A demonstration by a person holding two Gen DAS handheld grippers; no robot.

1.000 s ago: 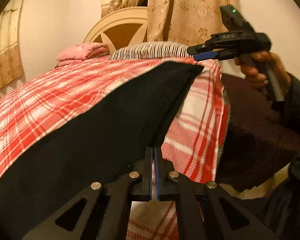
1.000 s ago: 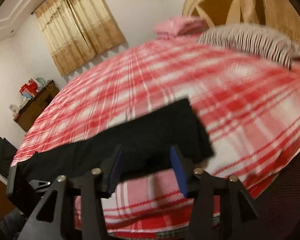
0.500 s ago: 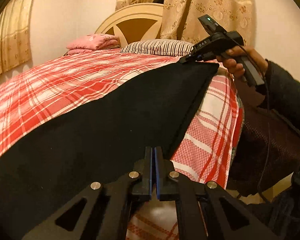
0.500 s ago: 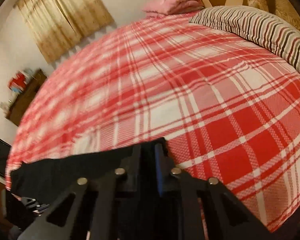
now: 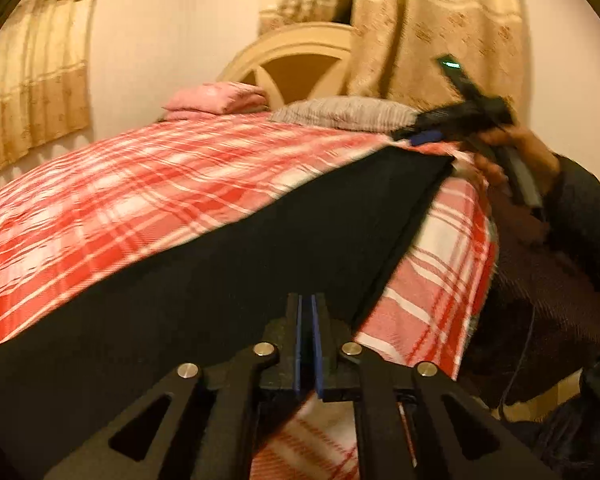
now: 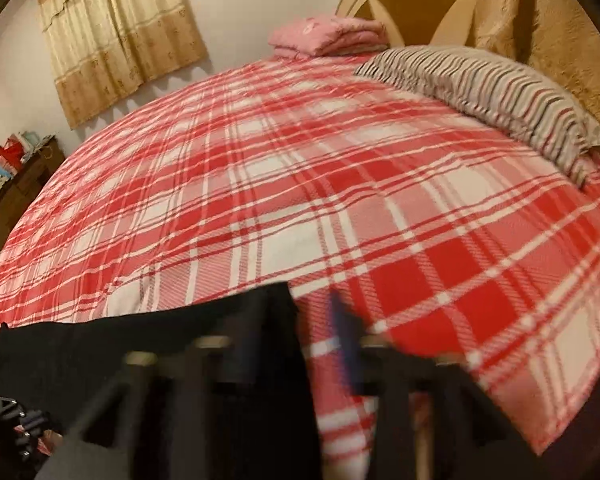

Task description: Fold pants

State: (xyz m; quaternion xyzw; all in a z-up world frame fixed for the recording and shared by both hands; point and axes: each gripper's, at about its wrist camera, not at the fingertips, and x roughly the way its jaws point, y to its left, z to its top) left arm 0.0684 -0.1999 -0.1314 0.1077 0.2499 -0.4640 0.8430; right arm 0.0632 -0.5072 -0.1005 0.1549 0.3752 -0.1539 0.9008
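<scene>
Black pants point(image 5: 228, 280) flat on plaid bedspread point(image 5: 140, 184); left gripper point(image 5: 307, 344) parting slightly, right gripper point(image 6: 300, 344) opening, fabric released: square far hem before refolding.

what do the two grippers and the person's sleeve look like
Both are black linkage frames with silver rivets and blue pads on the fingers. The left gripper fills its own view; the right gripper has a green light on top and a grey handle. The sleeve is dark.

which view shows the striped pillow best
The right wrist view: the striped pillow is large there, with clear stripes. In the left wrist view the pillow is small, blurred and partly behind the right gripper.
</scene>
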